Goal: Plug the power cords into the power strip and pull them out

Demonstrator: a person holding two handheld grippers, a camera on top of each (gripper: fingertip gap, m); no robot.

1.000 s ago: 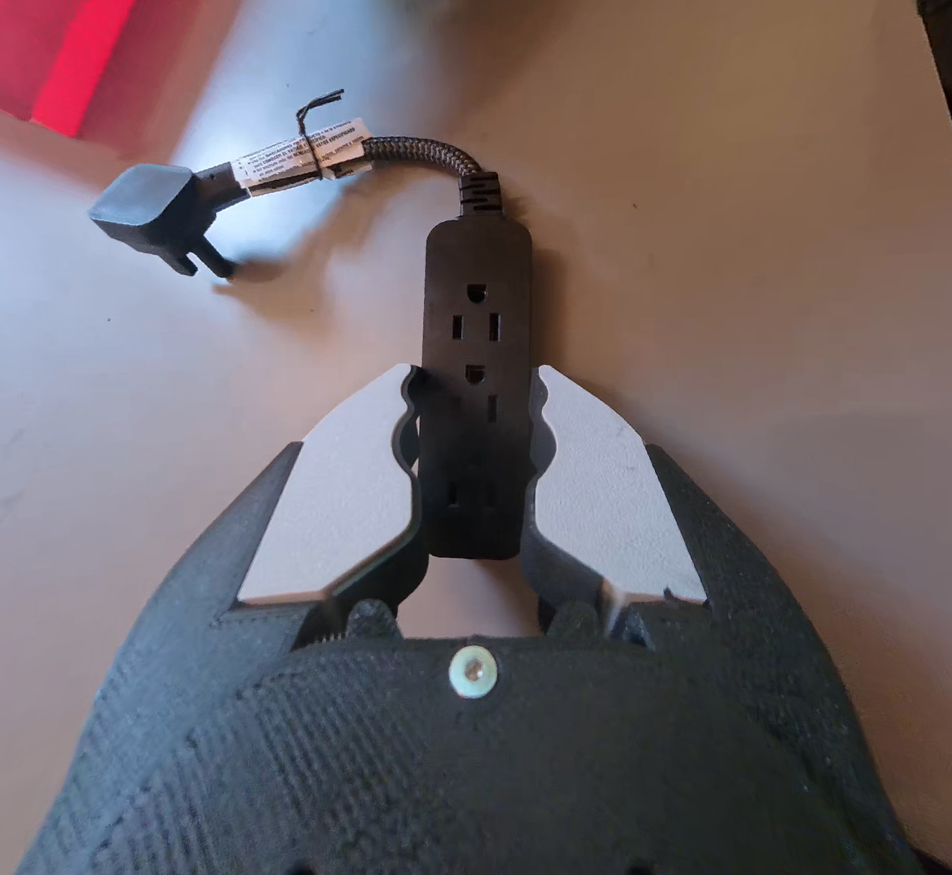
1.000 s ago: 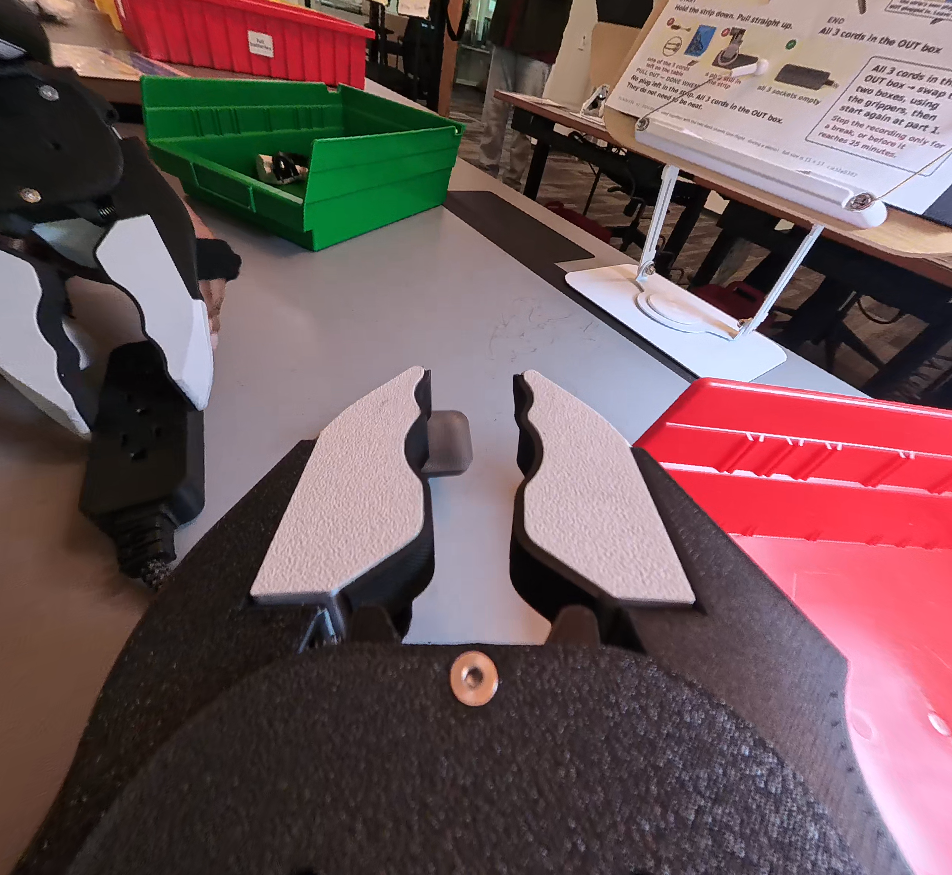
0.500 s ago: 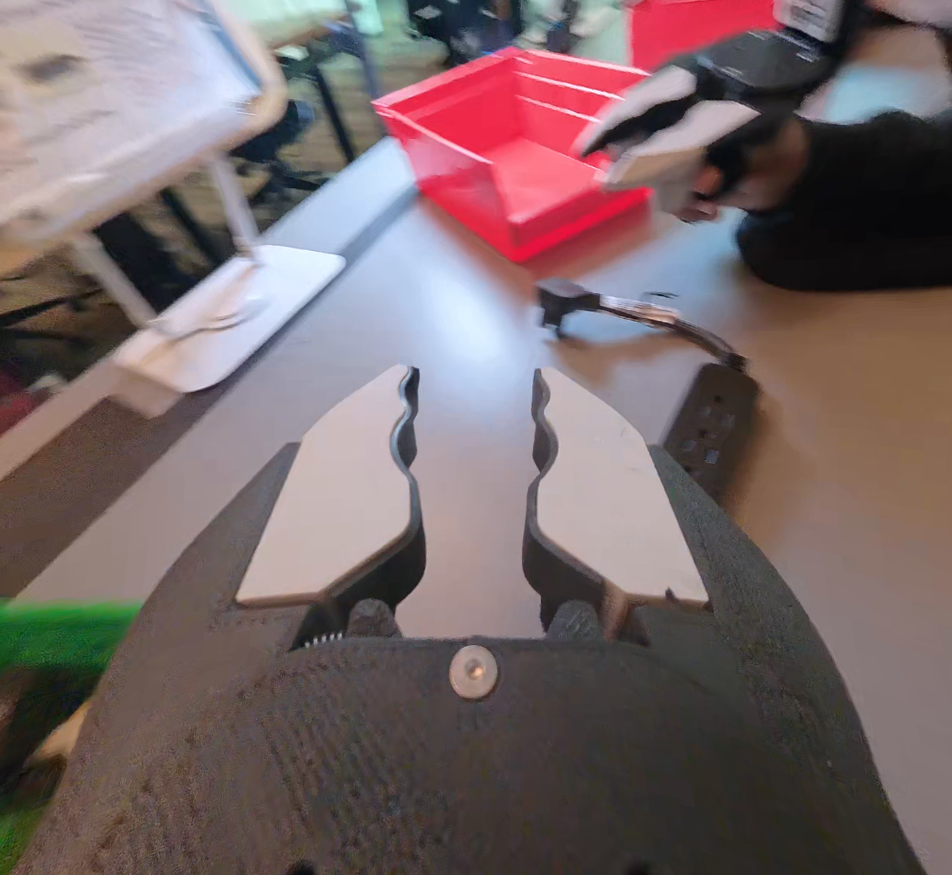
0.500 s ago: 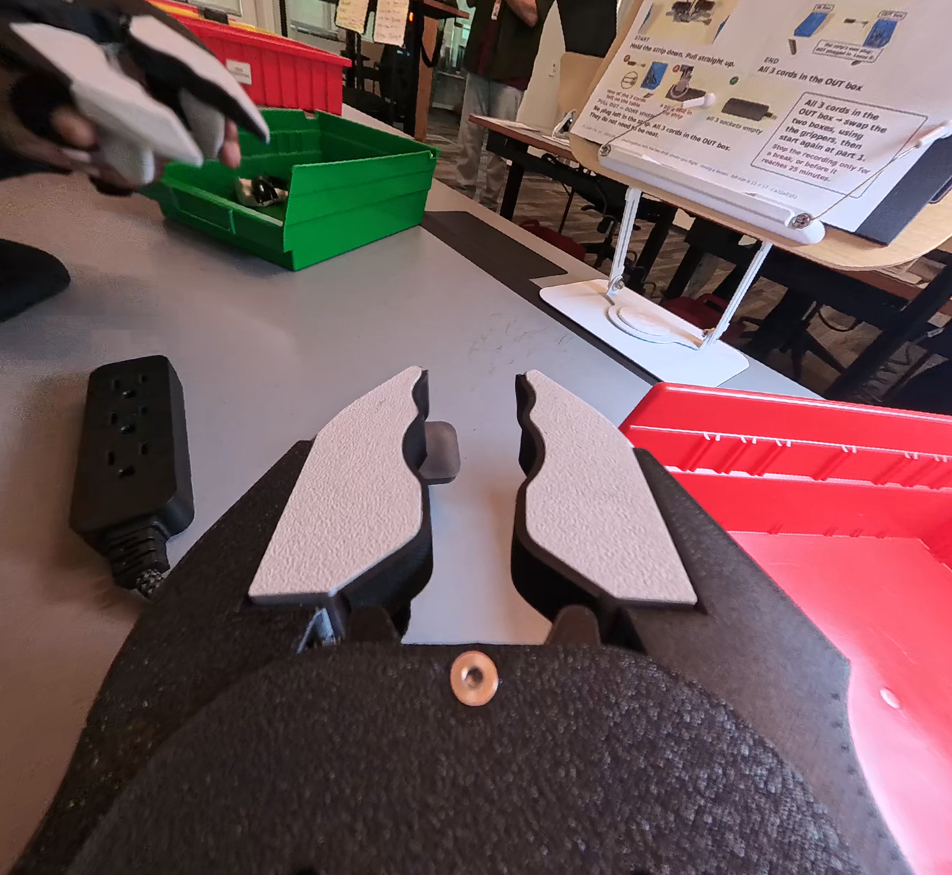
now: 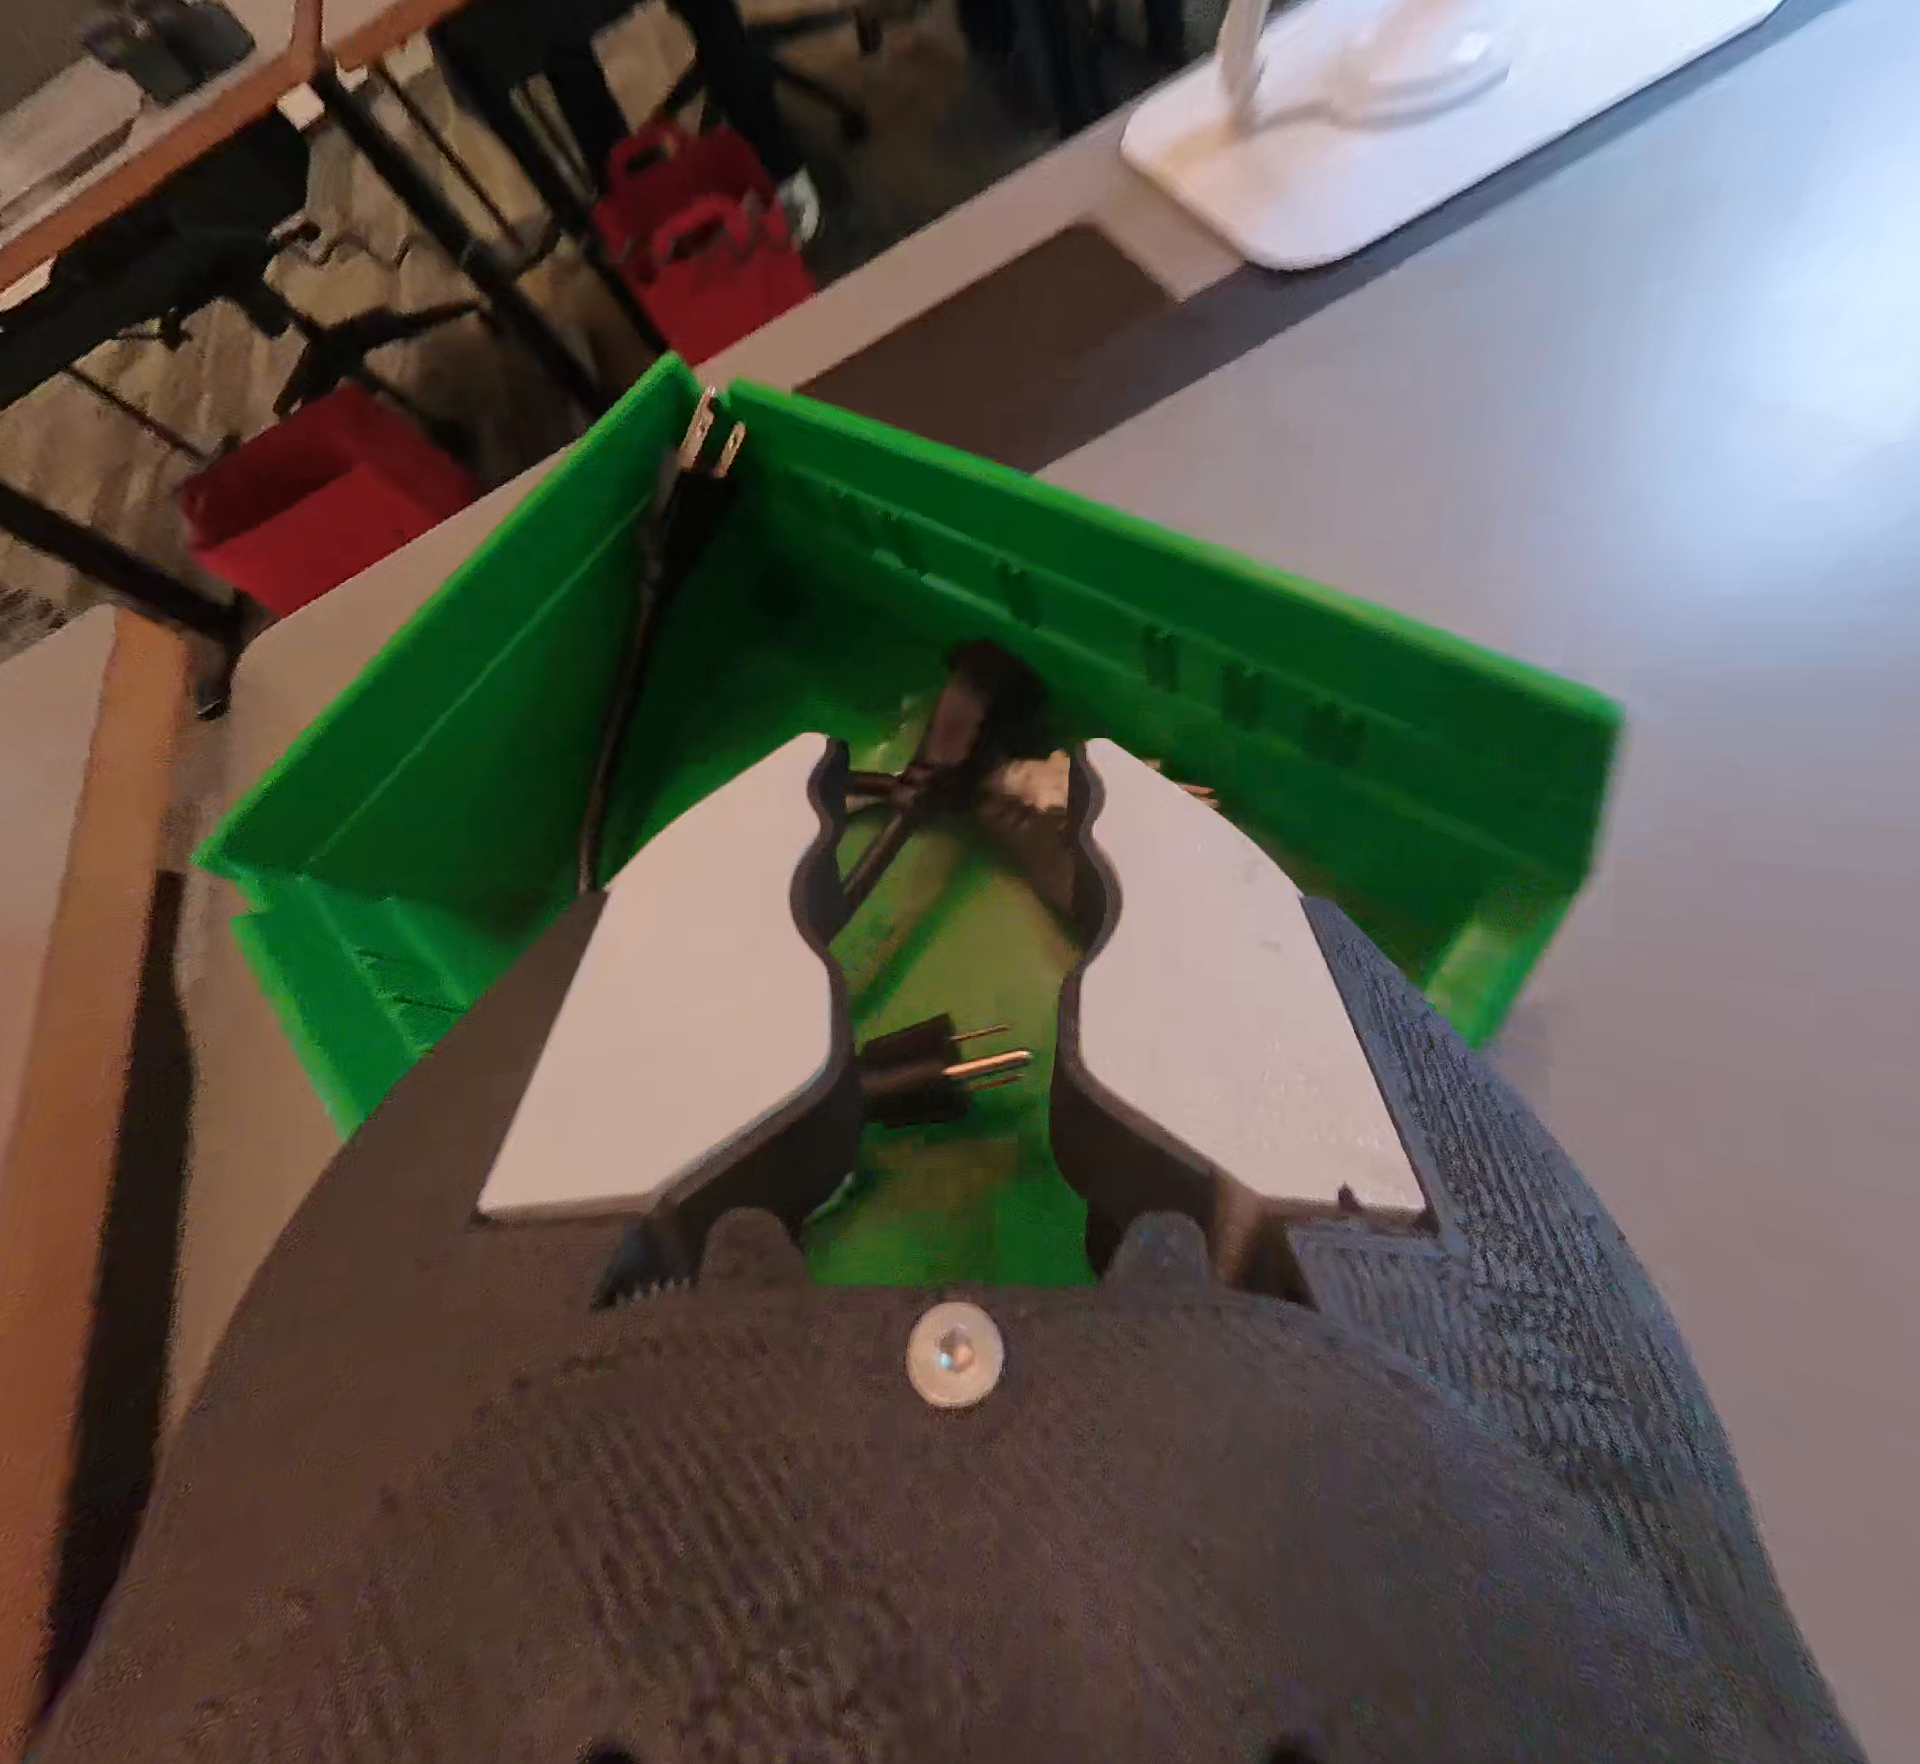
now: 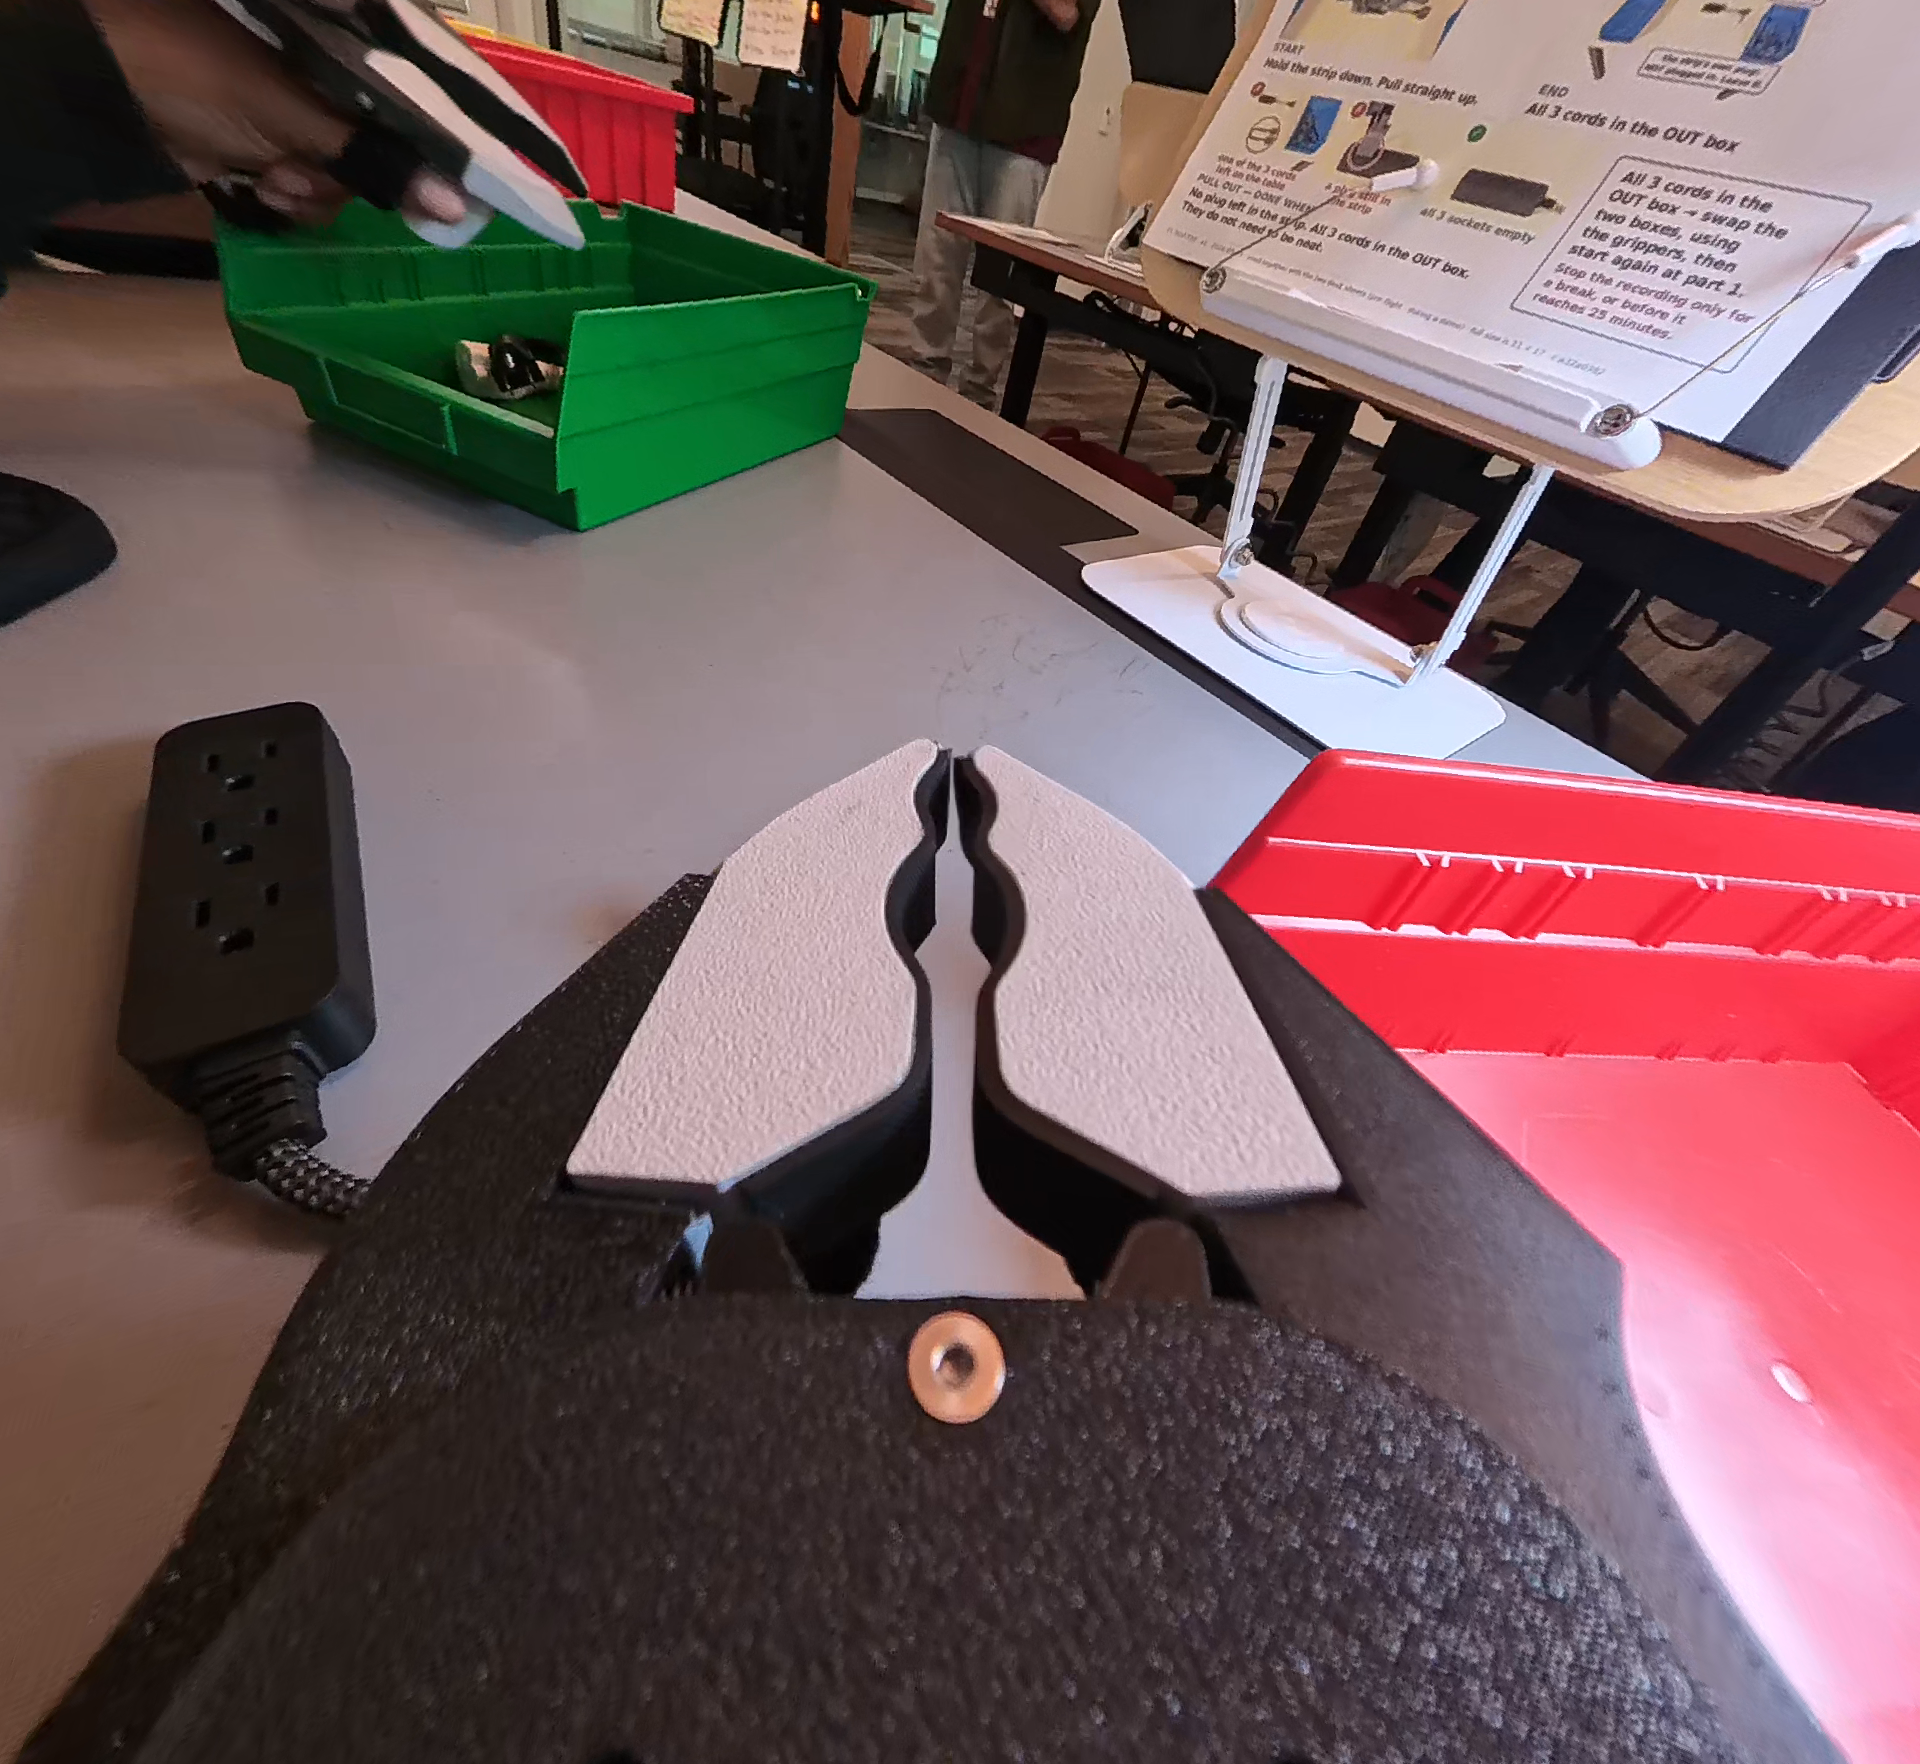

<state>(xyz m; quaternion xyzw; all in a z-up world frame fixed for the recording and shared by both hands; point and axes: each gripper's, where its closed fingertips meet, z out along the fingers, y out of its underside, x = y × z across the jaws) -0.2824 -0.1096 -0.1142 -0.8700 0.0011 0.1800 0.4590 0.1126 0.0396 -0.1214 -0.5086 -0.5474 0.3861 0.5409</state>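
We've got the left gripper [image 5: 951, 779] spread wide over the green bin [image 5: 1143, 592] of black power cords [image 5: 940, 1070], right gripper [image 6: 953, 764] pinched on nothing beside the black three-outlet power strip [image 6: 244, 873] on the table [image 6: 675, 634]

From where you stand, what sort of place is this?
Probably a workshop or lab: a grey table with green bin and red bin, a propped instruction sheet, and more desks behind.

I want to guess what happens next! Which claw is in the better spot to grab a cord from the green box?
Probably the left claw: it hangs open right above the green box, with a plug between its fingers. The right claw is shut, far from that box.
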